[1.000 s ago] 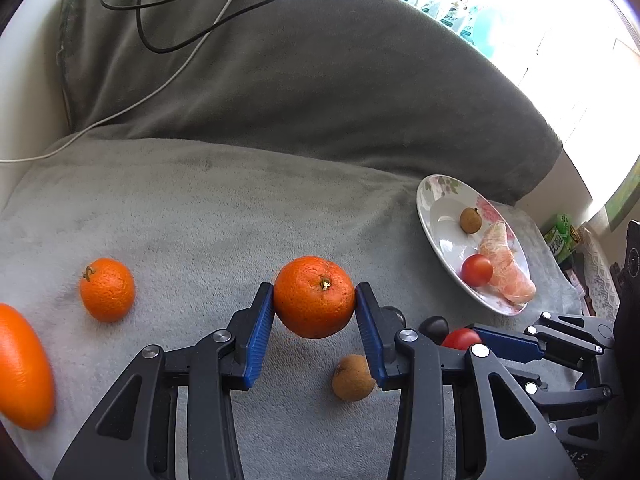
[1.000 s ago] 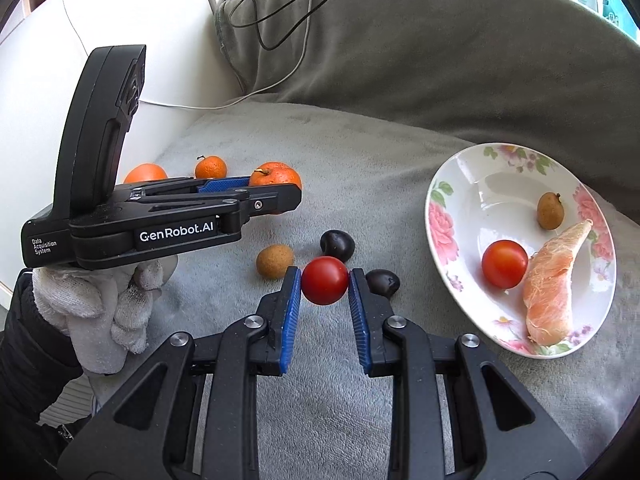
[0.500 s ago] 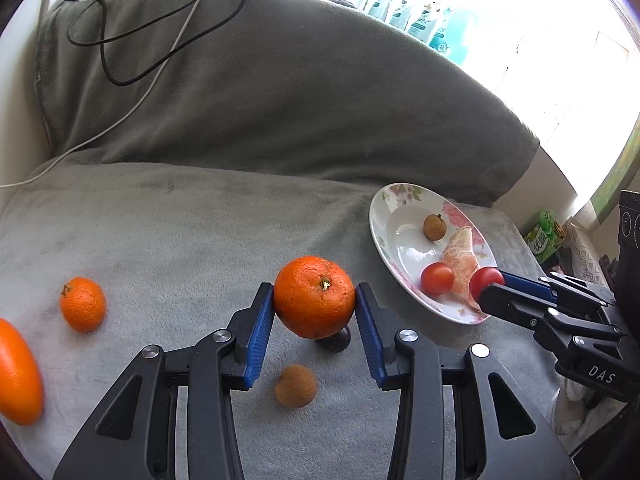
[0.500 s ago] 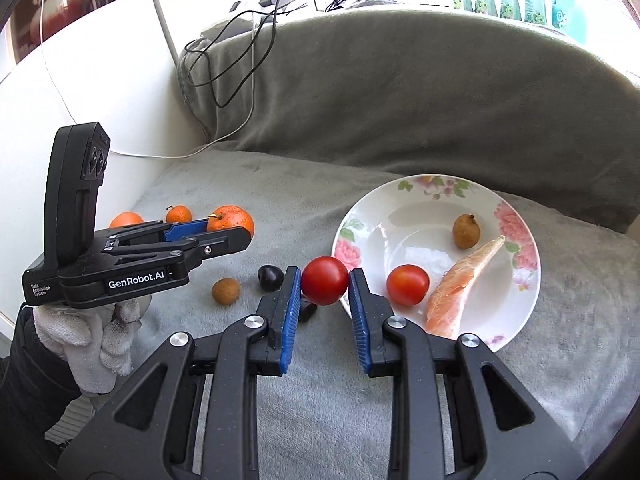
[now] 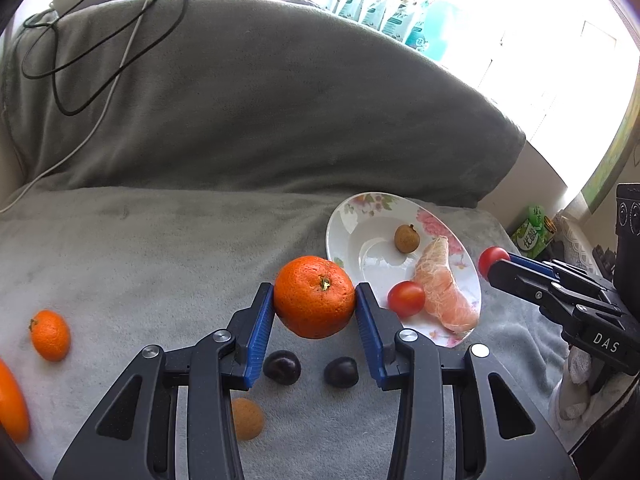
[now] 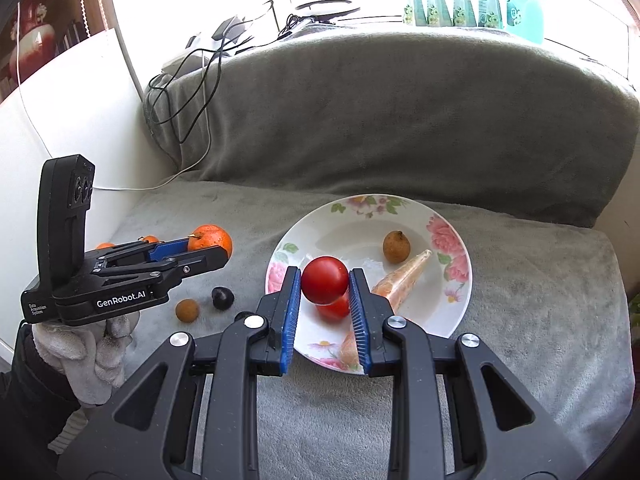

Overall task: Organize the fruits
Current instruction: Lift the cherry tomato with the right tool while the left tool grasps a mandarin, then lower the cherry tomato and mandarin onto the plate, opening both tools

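My left gripper (image 5: 315, 300) is shut on a mandarin (image 5: 314, 297) and holds it above the grey blanket, just left of the flowered plate (image 5: 348, 232). My right gripper (image 6: 325, 286) is shut on a cherry tomato (image 6: 324, 280) and holds it over the plate (image 6: 400, 216), above a second tomato (image 6: 334, 309). The plate also holds a brown longan (image 6: 395, 247) and a peeled citrus segment (image 6: 404, 278). In the left wrist view the right gripper (image 5: 494, 262) with its tomato (image 5: 491, 259) hangs at the plate's right edge.
On the blanket lie two dark round fruits (image 5: 281, 367) (image 5: 341, 372), a brown longan (image 5: 246, 418), a small mandarin (image 5: 50, 335) and a large orange fruit (image 5: 12, 400) at the far left. Cables (image 5: 100, 36) drape over the backrest. A green packet (image 5: 532, 232) stands beyond the right edge.
Both grippers have risen and moved right toward the plate with their fruits. The right gripper's tomato now hangs over the plate instead of beside it.
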`<action>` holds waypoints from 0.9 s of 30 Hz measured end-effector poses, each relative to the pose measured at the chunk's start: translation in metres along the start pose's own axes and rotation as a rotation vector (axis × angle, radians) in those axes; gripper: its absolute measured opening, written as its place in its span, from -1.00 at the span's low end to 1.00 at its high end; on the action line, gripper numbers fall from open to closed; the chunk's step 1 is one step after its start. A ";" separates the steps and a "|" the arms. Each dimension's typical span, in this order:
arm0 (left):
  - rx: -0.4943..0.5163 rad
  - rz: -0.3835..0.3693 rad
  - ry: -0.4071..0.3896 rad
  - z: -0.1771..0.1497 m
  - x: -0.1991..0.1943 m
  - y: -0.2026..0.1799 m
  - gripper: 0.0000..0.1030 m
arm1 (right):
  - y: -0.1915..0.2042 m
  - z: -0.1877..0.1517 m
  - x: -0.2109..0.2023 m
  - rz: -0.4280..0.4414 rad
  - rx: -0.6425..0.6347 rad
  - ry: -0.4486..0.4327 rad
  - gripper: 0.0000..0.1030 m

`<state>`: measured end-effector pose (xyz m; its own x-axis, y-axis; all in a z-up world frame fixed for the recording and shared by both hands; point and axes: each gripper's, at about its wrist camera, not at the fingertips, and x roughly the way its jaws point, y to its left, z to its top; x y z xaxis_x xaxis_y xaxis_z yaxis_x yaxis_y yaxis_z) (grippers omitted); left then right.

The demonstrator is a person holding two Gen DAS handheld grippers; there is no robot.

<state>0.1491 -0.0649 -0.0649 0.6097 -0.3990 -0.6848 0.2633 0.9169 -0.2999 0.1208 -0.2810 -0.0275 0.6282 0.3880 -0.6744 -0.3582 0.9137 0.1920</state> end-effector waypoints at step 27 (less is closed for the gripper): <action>0.043 -0.063 0.044 0.005 0.031 -0.034 -0.24 | -0.034 0.020 0.025 -0.038 0.064 0.005 -0.50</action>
<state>0.1623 -0.1087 -0.0728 0.5580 -0.4549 -0.6941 0.3330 0.8888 -0.3149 0.1621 -0.2999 -0.0364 0.6372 0.3521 -0.6856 -0.2891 0.9338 0.2108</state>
